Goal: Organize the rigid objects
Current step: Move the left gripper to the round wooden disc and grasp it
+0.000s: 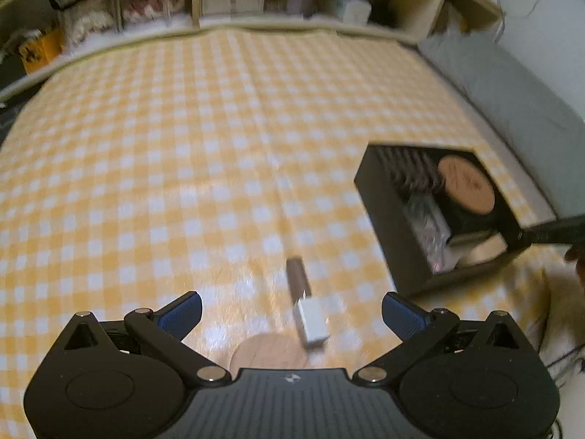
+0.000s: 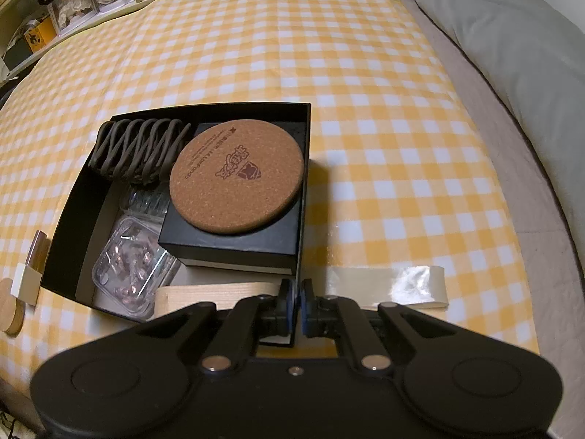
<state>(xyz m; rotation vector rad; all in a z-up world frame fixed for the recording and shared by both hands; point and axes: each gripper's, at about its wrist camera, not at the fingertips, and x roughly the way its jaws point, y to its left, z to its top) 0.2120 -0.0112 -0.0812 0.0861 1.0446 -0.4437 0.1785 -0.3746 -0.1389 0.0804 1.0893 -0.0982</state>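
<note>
Left wrist view, L to R: left claw (image 1: 291, 314) stood wide, nothing between its pads, over the yellow-checked cloth (image 1: 182, 146). Between the fingers lay a brown tube w/ white cap (image 1: 305, 307), pointing roughly 11 to 5 o'clock, cap end toward the claw; a round wooden coaster (image 1: 268, 351) lay just beside the cap, at 6 o'clock, partly hidden by the claw body. Black box (image 1: 395, 241) sat at 3 o'clock, well apart from the tube.

Right wrist view, L to R: the coaster and tube sat at 9 o'clock, outside the box's left wall. In the box: dark wavy hair clip (image 2: 140, 148) at 11 o'clock, clear plastic case (image 2: 131, 259) w/ pinkish bits below it, cork coaster (image 2: 237, 175) atop a smaller black box (image 2: 234, 241). Right claw (image 2: 297, 307) was pinched tight on the box's right wall at its near corner. Strip of clear tape (image 2: 395, 283) lay on the cloth at 3 o'clock; grey pillow (image 2: 512, 55) at 1 o'clock.
</note>
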